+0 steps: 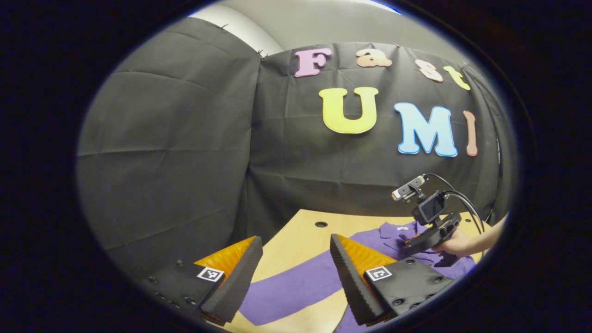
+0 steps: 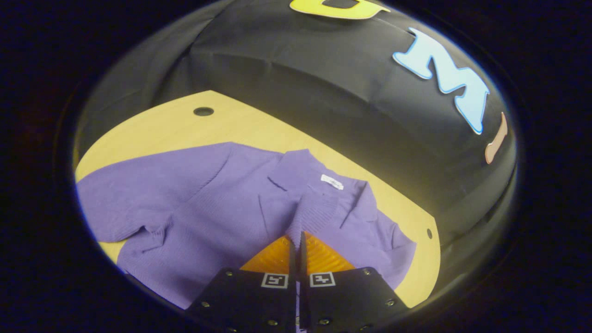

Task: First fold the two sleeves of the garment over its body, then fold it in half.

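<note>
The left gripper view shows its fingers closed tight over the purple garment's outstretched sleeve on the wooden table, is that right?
Not quite. In the left gripper view the left gripper has its fingers spread wide apart, not closed; they hang over the purple garment with its outstretched sleeve on the wooden table. The rest holds.

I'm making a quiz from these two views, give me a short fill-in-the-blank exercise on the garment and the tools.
1. The garment lying on the table is ____ in colour.
2. The left tool has its fingers ____ above a sleeve.
3. The right tool has its fingers ____ over the garment.

Missing words: purple; open; shut
</note>
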Action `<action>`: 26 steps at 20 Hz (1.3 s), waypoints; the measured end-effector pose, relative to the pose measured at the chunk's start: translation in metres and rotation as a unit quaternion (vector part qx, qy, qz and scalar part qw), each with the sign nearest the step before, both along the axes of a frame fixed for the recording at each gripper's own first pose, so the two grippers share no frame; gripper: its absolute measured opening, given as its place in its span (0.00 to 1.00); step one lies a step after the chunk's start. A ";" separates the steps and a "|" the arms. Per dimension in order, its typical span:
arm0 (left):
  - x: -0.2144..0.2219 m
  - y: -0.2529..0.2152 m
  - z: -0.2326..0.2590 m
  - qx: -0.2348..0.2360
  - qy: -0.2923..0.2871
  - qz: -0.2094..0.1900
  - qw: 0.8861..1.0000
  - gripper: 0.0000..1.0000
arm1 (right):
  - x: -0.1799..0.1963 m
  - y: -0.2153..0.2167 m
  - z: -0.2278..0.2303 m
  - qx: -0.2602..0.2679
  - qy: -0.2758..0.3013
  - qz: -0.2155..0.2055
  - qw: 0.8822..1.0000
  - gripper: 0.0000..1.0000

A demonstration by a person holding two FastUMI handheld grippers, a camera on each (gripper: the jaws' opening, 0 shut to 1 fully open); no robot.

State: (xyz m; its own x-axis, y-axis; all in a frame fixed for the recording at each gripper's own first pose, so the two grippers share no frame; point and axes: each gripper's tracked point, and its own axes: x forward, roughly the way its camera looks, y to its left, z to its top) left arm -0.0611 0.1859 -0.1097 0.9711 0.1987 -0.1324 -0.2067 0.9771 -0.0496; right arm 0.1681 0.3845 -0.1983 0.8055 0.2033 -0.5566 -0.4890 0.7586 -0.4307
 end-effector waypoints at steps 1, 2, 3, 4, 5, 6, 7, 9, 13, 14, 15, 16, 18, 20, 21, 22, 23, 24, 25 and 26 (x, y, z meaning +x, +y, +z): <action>0.000 -0.001 -0.002 0.000 0.001 0.000 1.000 0.93 | -0.001 0.002 -0.003 -0.005 -0.001 0.002 1.000 0.02; 0.000 -0.003 -0.003 0.000 0.001 0.000 1.000 0.93 | -0.005 0.004 -0.007 -0.007 0.001 0.004 1.000 0.02; 0.001 -0.004 -0.003 0.000 0.001 -0.001 1.000 0.93 | -0.006 0.005 -0.006 -0.007 0.001 0.005 1.000 0.05; 0.001 -0.004 -0.004 0.001 0.002 -0.002 1.000 0.93 | -0.007 0.007 -0.007 -0.004 0.003 0.008 1.000 0.05; 0.002 -0.005 -0.004 0.002 0.000 -0.004 1.000 0.94 | -0.008 0.009 -0.006 0.001 0.005 0.012 1.000 0.07; 0.003 -0.006 -0.003 0.003 -0.001 -0.004 1.000 0.94 | -0.008 0.009 -0.006 0.005 0.006 0.015 1.000 0.08; 0.004 -0.007 -0.003 0.004 -0.001 -0.005 1.000 0.94 | -0.007 0.008 -0.005 0.009 0.004 0.017 1.000 0.10; 0.004 -0.009 -0.004 0.006 0.000 -0.007 1.000 0.95 | -0.015 0.017 -0.003 0.027 0.011 0.033 0.999 0.16; 0.001 -0.015 -0.006 0.007 0.003 -0.010 1.000 0.96 | -0.028 0.028 0.008 0.059 0.012 0.054 0.997 0.54; 0.000 -0.017 -0.007 0.008 0.003 -0.010 1.000 0.96 | -0.032 0.030 0.012 0.067 0.010 0.059 0.996 0.73; -0.002 -0.018 -0.007 0.009 0.004 -0.010 1.000 0.97 | -0.035 0.032 0.017 0.070 0.004 0.063 0.996 0.92; -0.003 -0.018 -0.009 0.008 0.006 -0.010 1.000 0.97 | -0.038 0.030 0.021 0.069 -0.002 0.066 0.995 0.95; -0.004 -0.017 -0.015 0.004 0.012 -0.005 1.000 0.97 | -0.046 0.031 0.030 0.075 -0.012 0.077 0.994 0.98; -0.005 -0.009 -0.030 0.001 0.024 0.009 1.000 0.98 | -0.056 0.029 0.044 0.086 -0.022 0.083 0.993 0.96; -0.006 -0.001 -0.040 0.001 0.035 0.023 0.999 0.98 | -0.062 0.029 0.052 0.096 -0.025 0.086 0.991 0.96; -0.007 0.009 -0.052 0.000 0.049 0.039 0.998 0.93 | -0.068 0.028 0.061 0.108 -0.030 0.088 0.990 0.96; -0.009 0.018 -0.066 -0.004 0.066 0.055 0.996 0.95 | -0.075 0.028 0.074 0.118 -0.037 0.092 0.988 0.96; -0.010 0.028 -0.081 -0.012 0.081 0.071 0.994 0.98 | -0.081 0.027 0.085 0.127 -0.046 0.095 0.986 0.96; -0.011 0.039 -0.095 -0.020 0.097 0.090 0.991 0.97 | -0.087 0.026 0.097 0.138 -0.056 0.099 0.984 0.96; -0.015 0.052 -0.107 -0.026 0.113 0.110 0.987 0.96 | -0.096 0.025 0.107 0.150 -0.064 0.103 0.981 0.96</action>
